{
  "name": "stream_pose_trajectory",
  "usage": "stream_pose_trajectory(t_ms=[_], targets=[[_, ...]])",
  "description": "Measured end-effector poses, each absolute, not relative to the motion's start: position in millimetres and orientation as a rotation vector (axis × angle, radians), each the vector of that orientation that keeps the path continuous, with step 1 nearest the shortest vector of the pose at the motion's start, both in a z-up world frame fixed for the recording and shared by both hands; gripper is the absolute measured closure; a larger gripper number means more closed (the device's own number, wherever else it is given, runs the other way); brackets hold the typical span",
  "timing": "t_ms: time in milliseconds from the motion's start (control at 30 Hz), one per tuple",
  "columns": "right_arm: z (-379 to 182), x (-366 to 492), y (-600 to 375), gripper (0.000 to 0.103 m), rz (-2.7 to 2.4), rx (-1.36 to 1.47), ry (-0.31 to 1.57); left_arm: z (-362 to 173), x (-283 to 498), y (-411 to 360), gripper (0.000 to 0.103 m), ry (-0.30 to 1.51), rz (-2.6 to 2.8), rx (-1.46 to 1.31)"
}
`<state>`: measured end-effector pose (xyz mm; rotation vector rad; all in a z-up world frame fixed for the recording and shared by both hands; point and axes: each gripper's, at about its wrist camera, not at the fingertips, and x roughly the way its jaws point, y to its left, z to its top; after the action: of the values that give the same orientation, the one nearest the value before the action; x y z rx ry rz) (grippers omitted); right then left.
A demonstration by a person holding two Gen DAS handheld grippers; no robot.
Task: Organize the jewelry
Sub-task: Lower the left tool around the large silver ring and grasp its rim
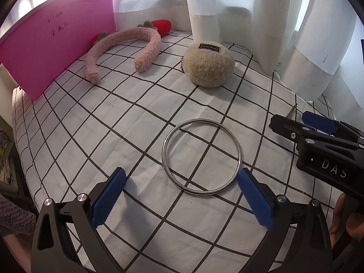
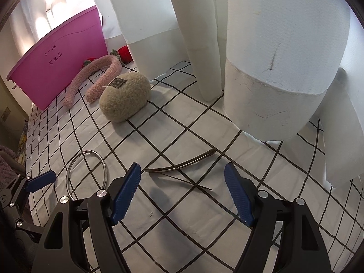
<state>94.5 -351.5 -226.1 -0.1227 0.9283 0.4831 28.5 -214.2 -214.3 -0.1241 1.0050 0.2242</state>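
Item: silver bangle [image 1: 201,157], lying flat on the white grid-checked cloth [image 1: 113,122], just ahead of the left gripper [image 1: 182,177] at its twelve o'clock, its near rim between the two blue pads [image 1: 109,200] but touching neither. Left gripper: jaws spread wide, nothing held.

Item: curved metal hairpin [image 2: 182,168], flat on the cloth at twelve o'clock of the right gripper [image 2: 182,170], ahead of the fingertips and untouched. Right gripper: jaws stood wide apart, empty.

Item: beige fuzzy pouch [image 1: 209,64] with a dark label and a short chain, at one o'clock beyond the bangle.

Item: pink plush headband [image 1: 127,47] with red knitted strawberries [image 1: 161,27], at eleven o'clock, beside the pink plastic bin [image 1: 59,47].

Backdrop: white curtain [image 1: 238,18] hanging at the far edge.
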Motion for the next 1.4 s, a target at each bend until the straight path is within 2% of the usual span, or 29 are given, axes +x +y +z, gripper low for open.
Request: stream_pose_trajectory(t_ms=[300, 833, 900, 1000, 1067, 1100, 1267, 1400], targets=[[-229.3, 97.3, -342.4, 0.03, 0.459, -0.24, 0.899, -216.8, 33.3, -206.6, 0.005, 0.985, 0.227, -0.126], [-228.9, 97.8, -346.1, 0.031, 0.442, -0.214, 0.901, -218.9, 52.3, -190.2, 0.006, 0.952, 0.196, -0.107], [-228.5, 98.4, -345.6, 0.031, 0.437, -0.21, 0.904, -219.3, 53.2, -188.2, 0.007, 0.948, 0.193, -0.105], [-228.1, 97.1, -344.6, 0.032, 0.429, -0.206, 0.905, -217.7, 46.7, -186.4, 0.02, 0.929, 0.185, -0.106], [-228.1, 94.8, -344.0, 0.034, 0.422, -0.205, 0.903, -215.2, 42.9, -187.2, 0.032, 0.921, 0.171, -0.102], [-227.9, 94.0, -344.2, 0.035, 0.418, -0.203, 0.902, -214.5, 41.6, -187.6, 0.032, 0.92, 0.167, -0.099], [-225.9, 91.8, -347.7, 0.057, 0.395, -0.187, 0.892, -213.2, 31.9, -189.7, 0.032, 0.904, 0.15, -0.09], [-224.7, 90.3, -350.8, 0.061, 0.395, -0.173, 0.887, -212.4, 28.4, -191.5, 0.032, 0.907, 0.152, -0.088]])
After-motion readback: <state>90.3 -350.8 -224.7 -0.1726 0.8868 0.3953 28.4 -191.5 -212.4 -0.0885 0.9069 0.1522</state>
